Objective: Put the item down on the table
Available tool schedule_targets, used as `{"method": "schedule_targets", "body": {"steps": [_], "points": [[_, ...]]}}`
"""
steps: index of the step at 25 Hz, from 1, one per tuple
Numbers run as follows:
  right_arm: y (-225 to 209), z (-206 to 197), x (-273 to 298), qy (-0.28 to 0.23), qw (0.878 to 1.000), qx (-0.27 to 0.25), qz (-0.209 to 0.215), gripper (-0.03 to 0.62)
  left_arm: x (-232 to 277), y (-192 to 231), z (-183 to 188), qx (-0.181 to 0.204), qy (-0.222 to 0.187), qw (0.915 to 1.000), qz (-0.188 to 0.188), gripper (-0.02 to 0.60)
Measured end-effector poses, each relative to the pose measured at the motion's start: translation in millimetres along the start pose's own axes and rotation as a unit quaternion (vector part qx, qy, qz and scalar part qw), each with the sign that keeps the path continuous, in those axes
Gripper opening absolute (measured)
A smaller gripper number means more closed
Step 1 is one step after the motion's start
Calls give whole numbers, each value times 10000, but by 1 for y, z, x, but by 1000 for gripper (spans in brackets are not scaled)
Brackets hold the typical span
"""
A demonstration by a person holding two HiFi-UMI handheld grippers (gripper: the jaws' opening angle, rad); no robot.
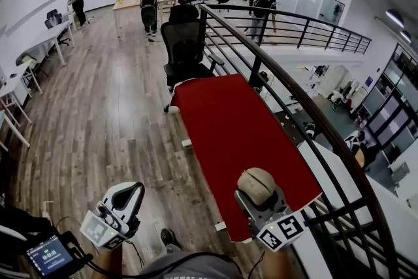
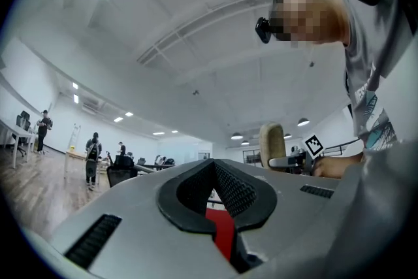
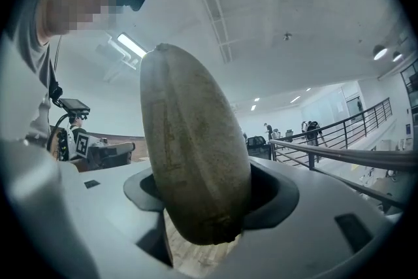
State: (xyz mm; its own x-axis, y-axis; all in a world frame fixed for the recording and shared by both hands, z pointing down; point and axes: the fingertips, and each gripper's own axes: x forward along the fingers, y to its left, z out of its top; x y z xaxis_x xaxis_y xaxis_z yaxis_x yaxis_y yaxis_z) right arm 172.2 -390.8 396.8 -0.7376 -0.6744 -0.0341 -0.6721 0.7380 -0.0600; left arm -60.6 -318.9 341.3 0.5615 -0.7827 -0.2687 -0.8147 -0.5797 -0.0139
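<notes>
Right claw (image 1: 258,198) (image 3: 210,209) clamped around the lower end of a tan oblong item (image 1: 256,181) (image 3: 189,160), jaws spread only as wide as the item's girth. Ribbed, rough-looking skin on the item, rounded tip up against the ceiling in the right gripper view. Item in the air, not resting on anything, over the near right corner of the red counter (image 1: 228,121).

Left claw (image 1: 132,195) (image 2: 214,187) closed tip to tip with nothing in it, only a sliver of red counter visible through the slot behind the pads. Positioned off the counter's left edge, above the wood floor (image 1: 104,114), well apart from the right claw.

Red counter long and narrow, bare along its whole length beyond the item. Near end just beneath the right claw; far end touching or nearly touching a black office chair (image 1: 185,42). Right long edge close beside a curved black railing (image 1: 294,101), with little room on that side. Left long edge open to a wide stretch of floor.

Small lit screen (image 1: 49,256) at the lower left corner. Several people (image 1: 148,0) standing far off, near desks at the back of the room.
</notes>
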Motion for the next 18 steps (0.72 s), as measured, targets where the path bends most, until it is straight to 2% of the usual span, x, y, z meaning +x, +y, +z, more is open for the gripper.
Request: {"method": "schedule_targets", "body": {"steps": [3,8,12,18], "points": [[1,1,51,-7,9999,-6,-169,281,-18,69,-34,-5,138,9999,72,2],[10,8,135,-91,9994,-62,-335,281,-11,160,-37,-81,83,9999,-114,2],[14,0,185,-74,9990,-105,-430,281,-8,213,-40,-125,30,9997,-209,2],[15,4,240,0,9989,-91,-466,281,-3,271,-40,-113,103,9997,-167,2]]}}
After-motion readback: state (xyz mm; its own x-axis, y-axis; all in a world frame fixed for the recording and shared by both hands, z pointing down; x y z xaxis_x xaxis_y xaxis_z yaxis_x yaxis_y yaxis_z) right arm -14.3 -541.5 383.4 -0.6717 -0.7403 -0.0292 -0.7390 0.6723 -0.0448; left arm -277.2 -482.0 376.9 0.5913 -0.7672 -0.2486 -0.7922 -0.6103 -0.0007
